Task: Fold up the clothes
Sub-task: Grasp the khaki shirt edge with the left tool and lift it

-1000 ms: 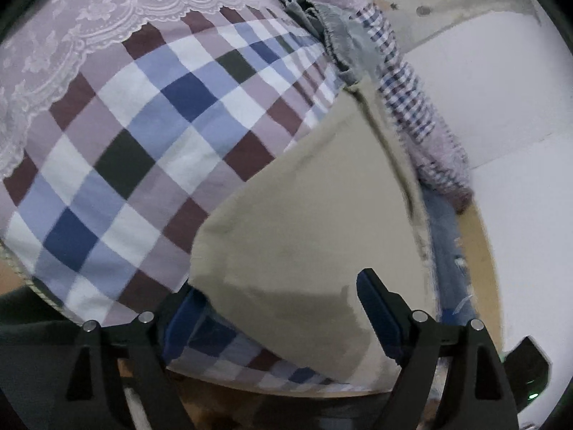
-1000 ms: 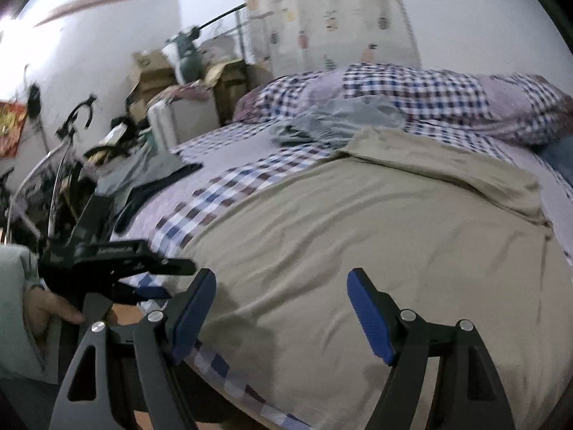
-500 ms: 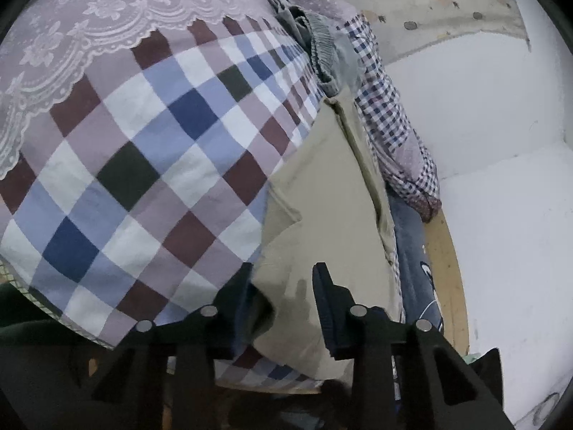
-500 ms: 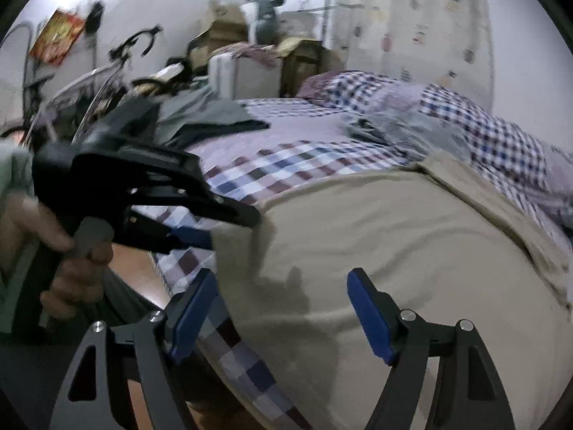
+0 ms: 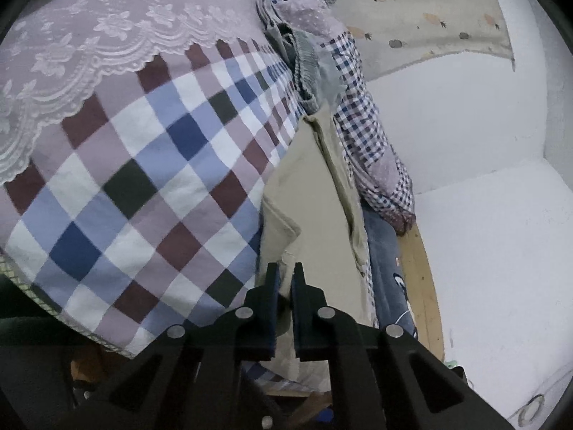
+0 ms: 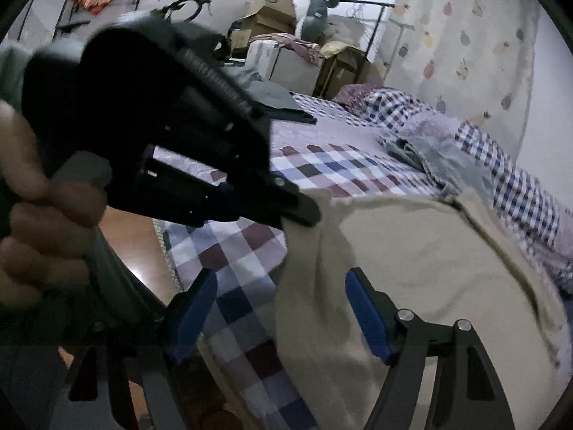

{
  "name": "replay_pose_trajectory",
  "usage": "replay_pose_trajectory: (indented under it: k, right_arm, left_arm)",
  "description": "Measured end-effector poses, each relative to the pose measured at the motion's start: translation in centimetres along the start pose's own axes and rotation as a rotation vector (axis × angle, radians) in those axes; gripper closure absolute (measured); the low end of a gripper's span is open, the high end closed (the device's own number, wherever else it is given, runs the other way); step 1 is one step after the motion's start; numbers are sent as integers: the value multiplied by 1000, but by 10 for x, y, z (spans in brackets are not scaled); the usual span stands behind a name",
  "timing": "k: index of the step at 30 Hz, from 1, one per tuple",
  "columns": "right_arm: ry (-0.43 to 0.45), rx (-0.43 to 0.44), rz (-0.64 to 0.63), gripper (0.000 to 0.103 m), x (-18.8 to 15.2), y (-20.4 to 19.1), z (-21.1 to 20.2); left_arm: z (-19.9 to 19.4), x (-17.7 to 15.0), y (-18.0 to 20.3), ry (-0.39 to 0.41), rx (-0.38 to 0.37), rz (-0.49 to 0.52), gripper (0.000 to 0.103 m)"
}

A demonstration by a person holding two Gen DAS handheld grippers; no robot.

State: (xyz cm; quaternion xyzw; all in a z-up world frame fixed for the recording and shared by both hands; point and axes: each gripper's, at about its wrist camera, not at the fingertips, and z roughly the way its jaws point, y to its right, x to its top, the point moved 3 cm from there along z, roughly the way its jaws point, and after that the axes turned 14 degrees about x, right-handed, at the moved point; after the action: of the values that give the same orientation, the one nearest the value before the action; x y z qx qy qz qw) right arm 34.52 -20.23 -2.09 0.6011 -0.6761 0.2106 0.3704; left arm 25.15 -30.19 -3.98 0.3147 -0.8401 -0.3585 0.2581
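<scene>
A beige garment point(image 5: 311, 197) lies spread on the checked bed sheet point(image 5: 143, 179). My left gripper point(image 5: 284, 279) is shut on the garment's near corner, which is pinched between the pads. The right wrist view shows that left gripper point(image 6: 301, 215) holding the corner of the beige garment point(image 6: 412, 268) slightly lifted, a hand on its handle. My right gripper point(image 6: 283, 308) hovers just below, its jaws closing. The garment's hanging edge sits between the blue pads point(image 6: 365, 315), which do not press on it.
A grey garment point(image 6: 447, 157) lies crumpled against a checked pillow point(image 6: 519, 193) at the head of the bed. Jeans point(image 5: 386, 251) lie by the wooden bed edge point(image 5: 422, 279). Dark folded clothes point(image 6: 279, 100), boxes point(image 6: 272, 3) and a bicycle stand beyond. Wooden floor point(image 6: 136, 251) lies below.
My left jaws went from wide open to shut on the beige corner. My right gripper swung left and rolled toward the left gripper, which now fills its view, and its jaws narrowed a little.
</scene>
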Motion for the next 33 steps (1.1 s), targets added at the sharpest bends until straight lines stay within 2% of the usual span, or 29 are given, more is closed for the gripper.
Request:
replay_pose_trajectory:
  k: [1,4,6,8,9,10,11,12,13,16,22,24,25,26,28,33]
  right_arm:
    - [-1,-7,-7,43,2,0,3]
    - [-3,-24,-23,54,7,-1,10]
    - [-12,-29,-32,67,11,0,14]
    - [-22,-38,-38,92,13,0,18]
    - [-24,-43,-36,95,14,1,19]
    - [-27,-48,-35,97,15,1,20]
    - [-27,-46,-31,98,16,1,19]
    - [-23,-41,-24,98,17,2,18]
    - [-20,-35,-16,98,18,3,17]
    - [-2,-15,16,98,22,7,13]
    - [15,4,46,99,27,7,7]
    - [16,3,47,99,27,6,7]
    - [17,2,48,99,27,6,7]
    - [17,2,48,99,27,5,7]
    - [17,-1,48,98,26,3,7]
    - [12,-36,31,97,23,-1,8]
  left_arm:
    - [-1,1,-2,1,2,-7,98]
    - [-2,3,-6,1,15,-22,98]
    - [-3,2,-10,3,27,-38,98]
    - [-5,2,-13,10,25,-58,93]
    - [-6,1,-15,14,26,-68,89]
    - [-7,0,-18,15,26,-79,75]
    - [-7,1,-20,12,21,-96,57]
    - [-7,0,-22,10,11,-107,50]
    - [-7,0,-20,13,-2,-106,47]
    - [-4,0,-14,16,-31,-98,47]
    - [13,0,-4,15,-43,-101,47]
    - [12,0,-3,34,-36,-100,48]
    - [12,0,-2,36,-43,-97,60]
    - [12,0,0,31,-42,-87,77]
    - [13,0,2,22,-15,-63,94]
    - [5,2,4,45,-28,-60,100]
